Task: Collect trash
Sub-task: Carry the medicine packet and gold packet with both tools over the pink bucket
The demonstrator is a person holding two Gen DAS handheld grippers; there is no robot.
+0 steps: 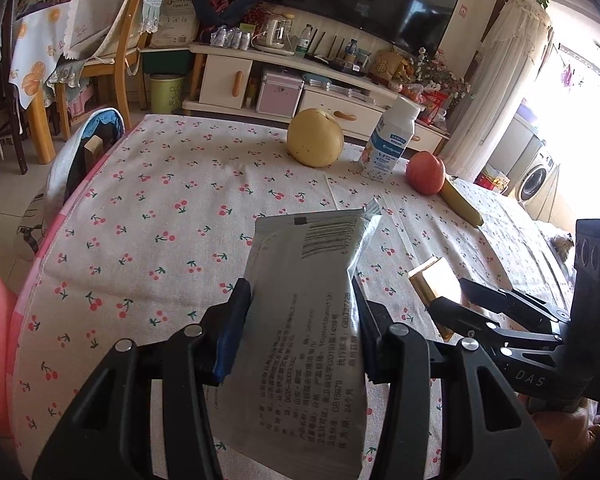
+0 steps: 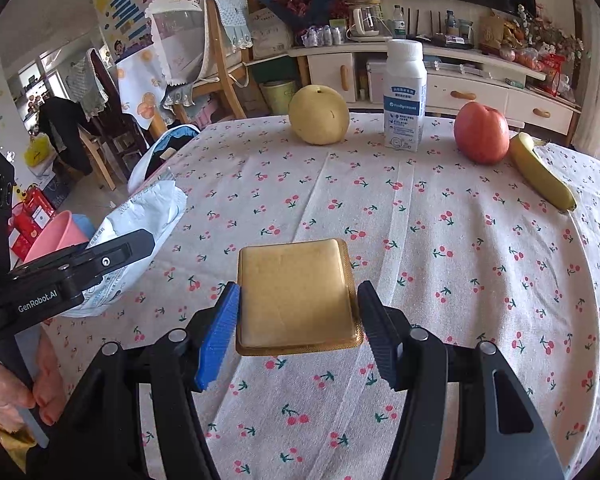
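My left gripper (image 1: 300,308) is shut on a silver-white snack wrapper (image 1: 308,320) with a barcode, held above the cherry-print tablecloth (image 1: 160,220). The wrapper also shows in the right wrist view (image 2: 140,232), clamped in the left gripper (image 2: 112,256). My right gripper (image 2: 298,300) is shut on a flat golden plastic tray (image 2: 296,292), held over the tablecloth (image 2: 440,260). The golden tray (image 1: 436,280) and right gripper (image 1: 460,300) show at the right of the left wrist view.
At the far side of the table stand a yellow pear (image 2: 319,114), a white bottle (image 2: 405,96), a red apple (image 2: 481,133) and a banana (image 2: 540,176). A pink bin (image 2: 58,236) stands left of the table. Chairs and a TV cabinet lie beyond.
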